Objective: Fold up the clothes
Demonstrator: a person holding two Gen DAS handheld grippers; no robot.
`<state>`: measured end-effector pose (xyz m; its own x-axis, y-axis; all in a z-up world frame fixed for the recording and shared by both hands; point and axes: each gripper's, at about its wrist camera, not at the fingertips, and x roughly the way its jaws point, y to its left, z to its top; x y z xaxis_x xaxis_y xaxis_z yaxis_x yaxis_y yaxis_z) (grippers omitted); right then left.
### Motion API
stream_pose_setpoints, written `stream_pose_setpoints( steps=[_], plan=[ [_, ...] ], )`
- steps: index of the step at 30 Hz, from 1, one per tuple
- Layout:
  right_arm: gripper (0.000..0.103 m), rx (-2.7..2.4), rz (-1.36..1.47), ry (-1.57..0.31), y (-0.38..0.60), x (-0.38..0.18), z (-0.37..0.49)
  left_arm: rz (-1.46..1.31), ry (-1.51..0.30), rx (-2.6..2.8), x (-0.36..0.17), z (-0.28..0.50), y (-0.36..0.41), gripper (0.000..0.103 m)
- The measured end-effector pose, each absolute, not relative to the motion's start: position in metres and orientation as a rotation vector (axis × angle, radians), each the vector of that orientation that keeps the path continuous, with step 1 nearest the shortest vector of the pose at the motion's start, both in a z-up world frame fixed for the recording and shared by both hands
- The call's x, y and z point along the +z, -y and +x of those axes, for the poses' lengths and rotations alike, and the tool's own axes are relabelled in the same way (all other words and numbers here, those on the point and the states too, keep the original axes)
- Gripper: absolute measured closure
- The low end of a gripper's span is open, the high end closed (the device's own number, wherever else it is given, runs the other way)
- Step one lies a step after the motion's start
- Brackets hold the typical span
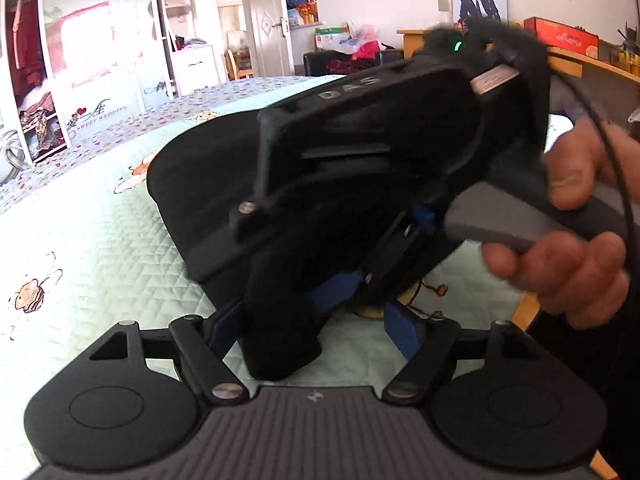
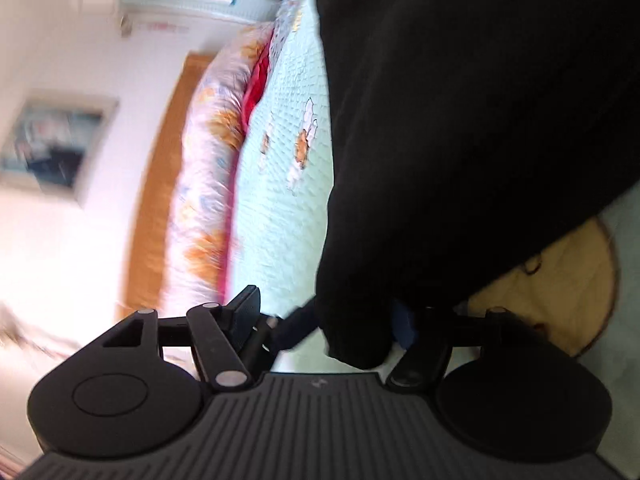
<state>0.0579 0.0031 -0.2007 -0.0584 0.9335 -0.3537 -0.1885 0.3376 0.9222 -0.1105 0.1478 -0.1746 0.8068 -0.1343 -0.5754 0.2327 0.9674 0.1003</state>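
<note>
Left gripper [image 1: 316,324] noted with jaws standing apart, a hanging fold of the black soft-fabric garment [image 1: 192,168] between them but not pinched; clear gap at the three o'clock pad. Right gripper [image 2: 324,320] found likewise apart, cloth bunched against its three o'clock finger, nine o'clock finger clear of it. Bulk of garment lying heaped on the pale green quilted bedspread [image 1: 100,240], from ten to twelve o'clock ahead of the left gripper. Bare hand [image 1: 560,248] seen at three o'clock, wrapped round the right gripper's grey handle.

Judged step: taking hold of one edge with both tools, close together, ahead of a fold. Recommended: seat cloth deep between both pads before closing; take a single-layer edge, not the bunch; spread the two holds along the hem so that the edge draws straight; lift only enough to clear the bedspread; lay down flat, without twist.

Counted: one garment, two grippers, one hand in view, one bedspread.
</note>
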Motion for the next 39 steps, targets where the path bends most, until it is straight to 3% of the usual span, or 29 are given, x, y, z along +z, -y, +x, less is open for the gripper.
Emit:
stream_pose_setpoints(
  steps=[7, 13, 14, 15, 17, 18, 23, 24, 25, 26, 28, 30, 32, 33, 35, 39],
  plan=[
    [0.033, 0.975, 0.786, -1.247, 0.080, -0.159, 0.058, -0.207, -0.626, -0.200, -0.156, -0.134, -0.210, 0.026],
    [0.034, 0.958, 0.774, -0.934, 0.095, -0.091, 0.107, -0.530, -0.418, -0.183, -0.108, -0.088, -0.251, 0.026],
    [0.038, 0.960, 0.790, -0.895, 0.090, -0.084, 0.124, -0.590, -0.393, -0.174, -0.103, -0.070, -0.257, 0.026],
    [0.051, 0.955, 0.784, -0.866, 0.081, -0.079, 0.141, -0.649, -0.370, -0.167, -0.098, -0.051, -0.263, 0.026],
    [0.065, 0.919, 0.753, -0.833, 0.062, -0.071, 0.177, -0.753, -0.371, -0.181, -0.094, -0.007, -0.274, 0.026],
    [0.069, 0.891, 0.730, -0.830, 0.052, -0.070, 0.195, -0.770, -0.378, -0.190, -0.093, 0.011, -0.277, 0.026],
    [0.070, 0.853, 0.726, -0.903, 0.013, -0.120, 0.242, -0.965, -0.444, -0.172, -0.127, 0.080, -0.290, 0.028],
    [0.073, 0.789, 0.718, -0.975, 0.010, -0.146, 0.247, -0.966, -0.509, -0.089, -0.143, 0.084, -0.293, 0.037],
    [0.090, 0.723, 0.710, -1.047, 0.007, -0.172, 0.252, -0.966, -0.576, -0.005, -0.158, 0.083, -0.295, 0.088],
    [0.102, 0.661, 0.706, -1.113, 0.005, -0.197, 0.257, -0.972, -0.627, 0.059, -0.172, 0.080, -0.298, 0.103],
    [0.102, 0.704, 0.794, -1.111, 0.016, -0.210, 0.263, -1.044, -0.570, -0.015, -0.183, 0.059, -0.310, 0.102],
    [0.101, 0.720, 0.664, -1.050, 0.016, -0.193, 0.254, -1.074, -0.490, -0.025, -0.175, 0.031, -0.319, 0.086],
    [0.099, 0.753, 0.576, -0.989, 0.012, -0.180, 0.243, -1.094, -0.407, -0.009, -0.170, 0.004, -0.329, 0.044],
    [0.092, 0.772, 0.547, -0.957, 0.011, -0.175, 0.236, -1.083, -0.406, 0.033, -0.168, -0.003, -0.333, 0.040],
    [0.090, 0.841, 0.496, -0.910, 0.010, -0.170, 0.223, -1.069, -0.442, 0.061, -0.173, -0.002, -0.343, 0.039],
    [0.101, 0.852, 0.528, -0.866, 0.023, -0.205, 0.211, -1.144, -0.478, 0.030, -0.194, 0.004, -0.353, 0.040]
  ],
)
